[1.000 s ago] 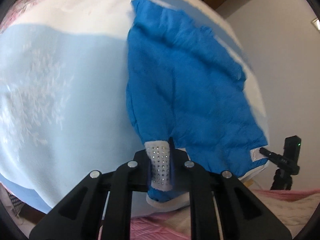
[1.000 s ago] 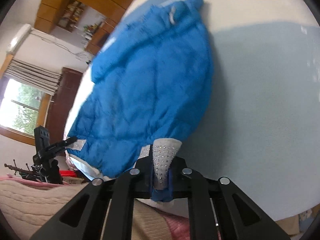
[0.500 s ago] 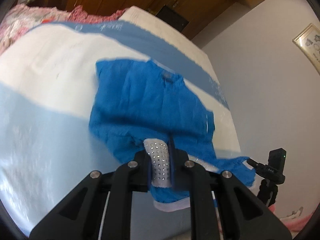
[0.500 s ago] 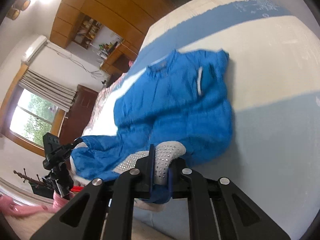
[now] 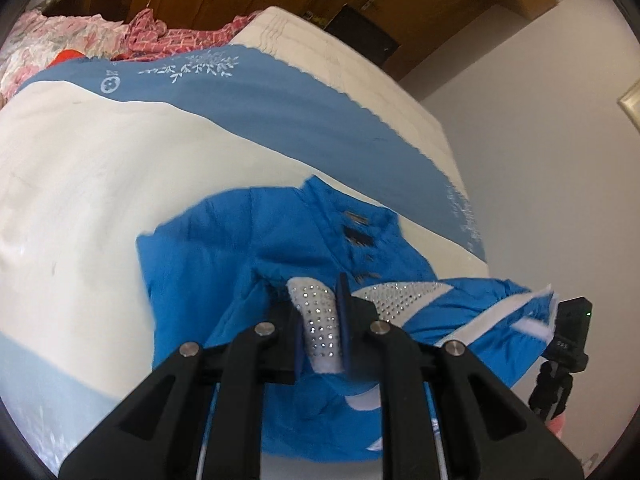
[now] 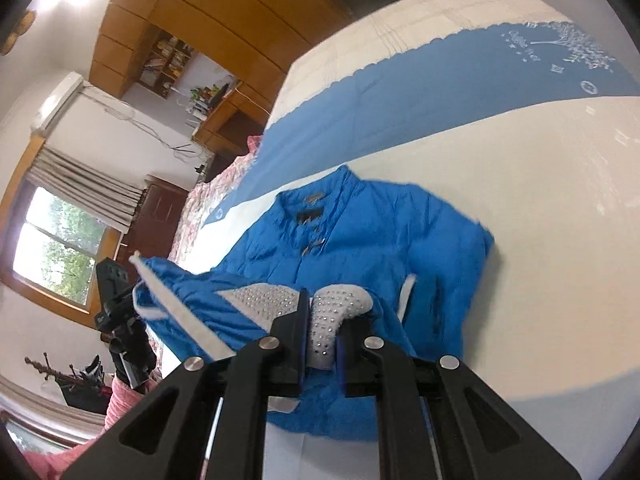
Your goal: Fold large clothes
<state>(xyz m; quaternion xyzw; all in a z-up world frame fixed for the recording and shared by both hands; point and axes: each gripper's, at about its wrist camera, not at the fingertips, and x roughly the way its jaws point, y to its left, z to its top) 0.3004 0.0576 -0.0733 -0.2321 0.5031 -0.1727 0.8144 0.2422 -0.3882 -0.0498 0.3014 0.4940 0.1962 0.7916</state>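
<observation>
Left gripper (image 5: 339, 322): jaws clamping tight on a white, rhinestone-studded hem panel (image 5: 320, 320) of the blue jacket (image 5: 248, 248); the panel is standing up between the two black fingers. Right gripper (image 6: 322, 330): likewise pinching closed on a matching studded white panel (image 6: 340, 308) at the other end of the same hem. In the left wrist view the right gripper is showing at the right edge as a black block with a small green light; in the right wrist view the left gripper is showing at the left, past the raised hem.

Between the two grippers the hem is hanging lifted and doubling over the jacket's lower part, a white trim band (image 6: 188, 320) running along the raised edge. The upper part of the jacket is lying flat on the bed (image 5: 80, 184), collar (image 6: 316, 200) pointing toward the far edge, front up, dark toggle fasteners (image 5: 356, 236) running down the middle. One sleeve is lying folded in along the side.

The jacket is sitting on the cream middle band of the bedspread, nearer the edge by the white wall (image 5: 540, 140). A darker blue band (image 5: 260, 96) with white snowflake print is crossing the bed beyond the collar. Pink patterned bedding (image 5: 60, 40) is piling at the far corner. Wooden cabinets (image 6: 200, 4) and a curtained window (image 6: 60, 248) are lining the room behind.
</observation>
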